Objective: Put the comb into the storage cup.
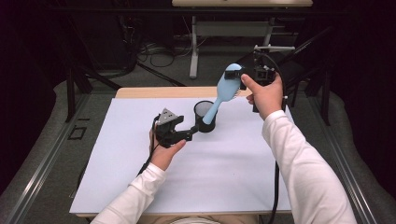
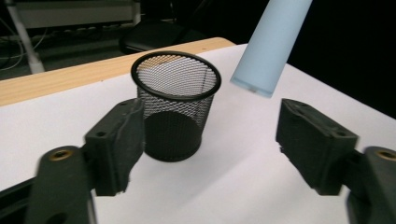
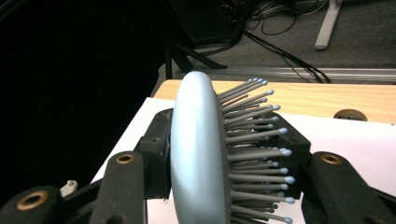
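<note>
Jaws of the right gripper [image 1: 239,74] pinch the hairbrush [image 1: 226,89] head — handle tilted down over the mesh cup [image 1: 205,116], apparently not yet in. Left gripper [image 1: 192,133], jaws spread, sits beside the cup on the worktop [image 1: 140,140]. Insertion likely remains.

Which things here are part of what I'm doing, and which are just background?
In the job:
hairbrush, clamped in the right claw
mesh cup
left claw, open beside the cup

Lying about:
second table
floor cables
</note>
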Action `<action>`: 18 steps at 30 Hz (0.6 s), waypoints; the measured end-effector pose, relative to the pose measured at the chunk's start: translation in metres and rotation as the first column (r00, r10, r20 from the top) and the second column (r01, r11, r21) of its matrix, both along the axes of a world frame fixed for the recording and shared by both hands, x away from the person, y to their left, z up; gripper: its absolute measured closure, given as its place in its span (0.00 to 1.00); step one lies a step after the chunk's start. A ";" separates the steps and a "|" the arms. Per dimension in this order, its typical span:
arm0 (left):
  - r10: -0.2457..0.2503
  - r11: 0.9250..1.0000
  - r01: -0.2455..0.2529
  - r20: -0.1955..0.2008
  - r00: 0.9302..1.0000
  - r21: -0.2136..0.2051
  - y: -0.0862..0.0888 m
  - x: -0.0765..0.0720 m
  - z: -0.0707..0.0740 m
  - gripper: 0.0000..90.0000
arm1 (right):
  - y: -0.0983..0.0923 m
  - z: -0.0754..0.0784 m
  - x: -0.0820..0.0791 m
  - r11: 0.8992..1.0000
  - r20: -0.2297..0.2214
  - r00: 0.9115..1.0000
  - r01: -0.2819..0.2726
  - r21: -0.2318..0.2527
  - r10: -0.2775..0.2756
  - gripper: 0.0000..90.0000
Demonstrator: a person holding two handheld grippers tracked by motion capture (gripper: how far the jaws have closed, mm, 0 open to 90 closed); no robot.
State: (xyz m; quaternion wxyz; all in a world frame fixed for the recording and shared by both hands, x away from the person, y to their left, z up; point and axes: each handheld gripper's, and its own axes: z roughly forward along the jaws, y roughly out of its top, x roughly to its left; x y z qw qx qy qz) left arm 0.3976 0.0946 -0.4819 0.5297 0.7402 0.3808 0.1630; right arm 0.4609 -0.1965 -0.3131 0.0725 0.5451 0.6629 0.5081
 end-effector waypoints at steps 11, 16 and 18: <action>0.043 0.999 -0.043 -0.057 0.997 -0.009 0.003 0.005 -0.003 0.04 | -0.001 0.007 0.004 0.999 0.021 0.999 0.028 -0.016 -0.027 0.56; 0.046 0.999 -0.046 -0.080 0.996 0.002 0.003 0.008 -0.006 0.01 | 0.001 0.008 0.005 0.999 0.028 0.999 0.040 -0.028 -0.040 0.56; 0.038 0.999 -0.038 -0.084 0.996 0.001 0.003 0.008 -0.006 0.01 | 0.002 0.009 0.006 0.998 0.030 0.999 0.044 -0.034 -0.043 0.56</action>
